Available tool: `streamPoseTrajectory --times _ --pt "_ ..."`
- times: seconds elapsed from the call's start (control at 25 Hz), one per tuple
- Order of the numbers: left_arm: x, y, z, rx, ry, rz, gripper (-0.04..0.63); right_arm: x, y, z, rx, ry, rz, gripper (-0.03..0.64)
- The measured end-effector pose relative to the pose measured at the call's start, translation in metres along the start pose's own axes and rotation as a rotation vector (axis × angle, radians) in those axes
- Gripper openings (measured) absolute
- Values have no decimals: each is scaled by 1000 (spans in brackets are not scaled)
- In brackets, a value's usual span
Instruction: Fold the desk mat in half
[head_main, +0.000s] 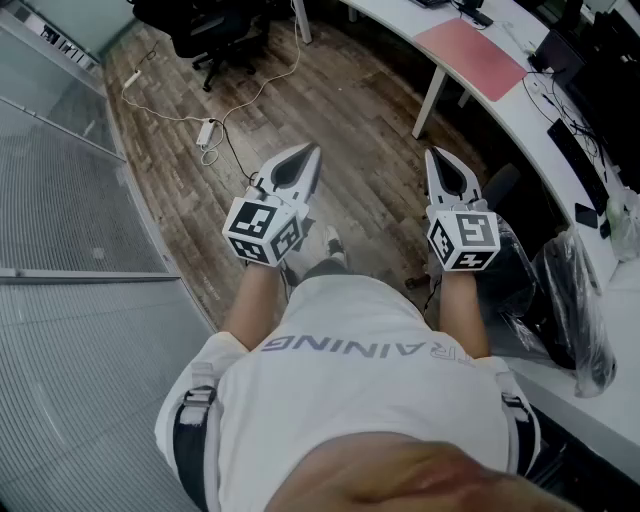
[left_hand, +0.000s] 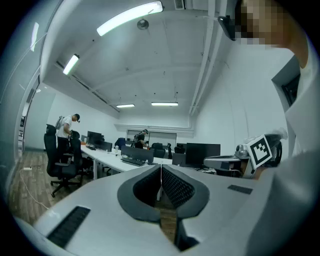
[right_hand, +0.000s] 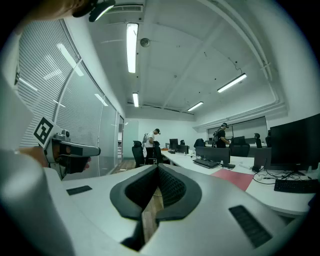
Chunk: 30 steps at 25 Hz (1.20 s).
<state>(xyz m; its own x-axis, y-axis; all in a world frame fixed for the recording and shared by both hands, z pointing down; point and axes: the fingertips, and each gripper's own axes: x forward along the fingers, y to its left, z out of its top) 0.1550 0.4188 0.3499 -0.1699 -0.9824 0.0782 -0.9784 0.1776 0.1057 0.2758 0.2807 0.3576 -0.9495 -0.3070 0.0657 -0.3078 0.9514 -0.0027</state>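
The pink desk mat (head_main: 470, 55) lies flat on the white desk (head_main: 540, 130) at the upper right of the head view. In the right gripper view the desk mat (right_hand: 235, 179) shows to the right, beyond the jaws. I hold both grippers in front of my body above the wooden floor, well short of the desk. My left gripper (head_main: 314, 149) is shut with nothing between its jaws, and its tips (left_hand: 161, 166) meet. My right gripper (head_main: 431, 153) is likewise shut and empty (right_hand: 158, 167).
A glass partition (head_main: 60, 200) runs along the left. A power strip with a cable (head_main: 208, 130) lies on the floor beside a black office chair (head_main: 215, 35). A plastic-covered chair (head_main: 560, 300) stands at my right. A keyboard (head_main: 575, 150) and monitors sit on the desk. People stand far off (right_hand: 152, 140).
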Motion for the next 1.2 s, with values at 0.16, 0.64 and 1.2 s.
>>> streamPoseTrajectory --times 0.16,0.64,1.2 --pt "3 1 -5 -6 6 2 32 2 -1 -4 -5 10 1 23" --pt "4 2 -16 -28 30 -4 32 5 -11 -14 50 20 -27 25" --pt "49 40 -23 -59 68 -16 32 56 -46 -32 111 81 -63 25"
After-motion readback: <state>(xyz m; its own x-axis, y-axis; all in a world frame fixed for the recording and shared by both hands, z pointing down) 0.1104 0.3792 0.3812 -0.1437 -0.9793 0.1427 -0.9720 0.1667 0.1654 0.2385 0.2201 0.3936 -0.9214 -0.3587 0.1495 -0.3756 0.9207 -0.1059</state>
